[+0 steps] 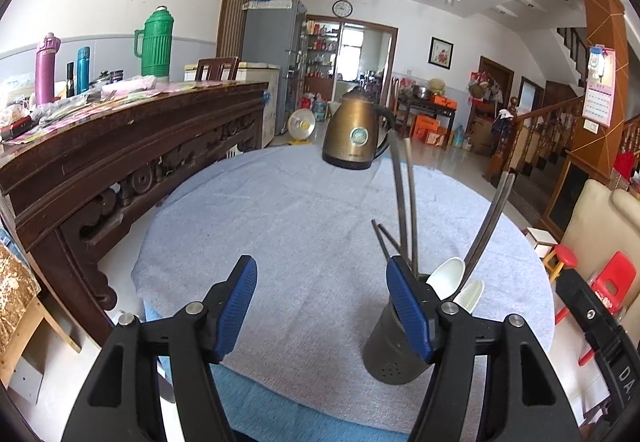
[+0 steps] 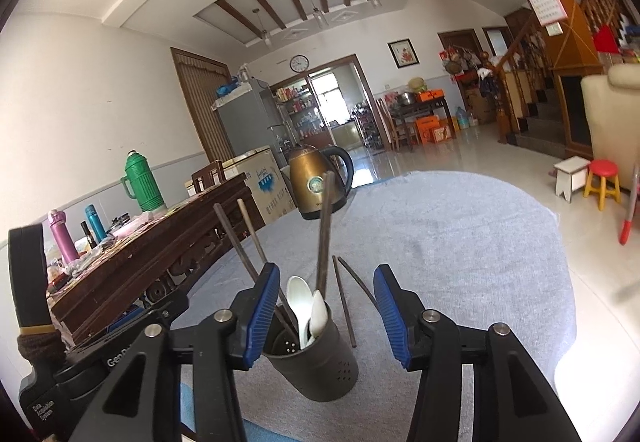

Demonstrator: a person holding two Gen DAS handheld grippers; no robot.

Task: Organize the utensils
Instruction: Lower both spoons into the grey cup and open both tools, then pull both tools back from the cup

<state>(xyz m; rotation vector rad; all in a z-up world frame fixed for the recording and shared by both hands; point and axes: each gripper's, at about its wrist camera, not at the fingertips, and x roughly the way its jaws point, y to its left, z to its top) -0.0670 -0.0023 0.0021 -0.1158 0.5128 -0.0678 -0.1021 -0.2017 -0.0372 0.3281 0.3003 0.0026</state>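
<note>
A dark grey utensil holder stands on the blue-grey tablecloth. It holds two white spoons and several chopsticks. Two dark chopsticks lie on the cloth just right of the holder. My right gripper is open and empty, with the holder between its fingers near the left one. In the left wrist view the holder sits behind my right finger. My left gripper is open and empty over bare cloth. The loose chopsticks show there too.
A bronze electric kettle stands at the far side of the table. A dark carved wooden sideboard with flasks and clutter runs along the left. Red stools and a cream armchair stand on the floor to the right.
</note>
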